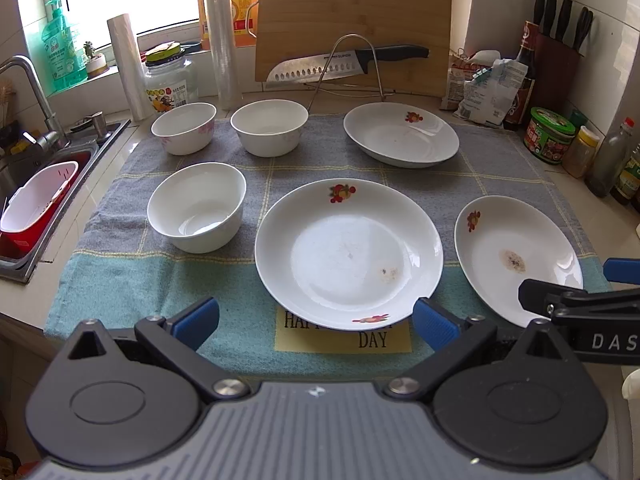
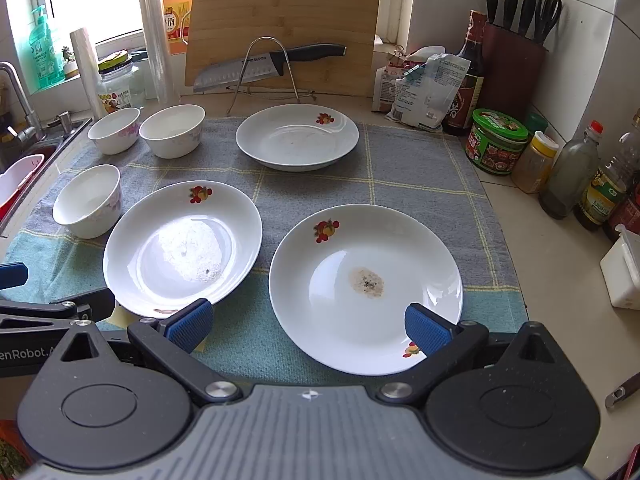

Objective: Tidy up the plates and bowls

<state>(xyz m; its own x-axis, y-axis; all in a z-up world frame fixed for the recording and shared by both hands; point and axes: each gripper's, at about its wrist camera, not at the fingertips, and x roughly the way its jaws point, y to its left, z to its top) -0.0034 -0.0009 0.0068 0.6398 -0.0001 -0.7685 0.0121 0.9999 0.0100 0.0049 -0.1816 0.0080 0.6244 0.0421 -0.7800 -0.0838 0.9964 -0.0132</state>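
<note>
Three white plates with fruit prints lie on a blue-grey cloth (image 1: 120, 276): a middle plate (image 1: 348, 252) (image 2: 182, 248), a right plate (image 1: 516, 256) (image 2: 366, 288) with a brown stain, and a far plate (image 1: 400, 134) (image 2: 297, 137). Three white bowls stand at the left: a near bowl (image 1: 196, 206) (image 2: 87, 200) and two far bowls (image 1: 184, 128) (image 1: 269, 127). My left gripper (image 1: 316, 322) hovers open over the near rim of the middle plate. My right gripper (image 2: 308, 326) hovers open over the near rim of the stained plate. Neither holds anything.
A sink (image 1: 36, 184) with a red-and-white basket lies left. A cutting board (image 1: 352, 20) and a knife on a wire rack (image 1: 344, 62) stand behind the cloth. Jars, bottles (image 2: 576, 176) and a knife block (image 2: 516, 68) crowd the right counter.
</note>
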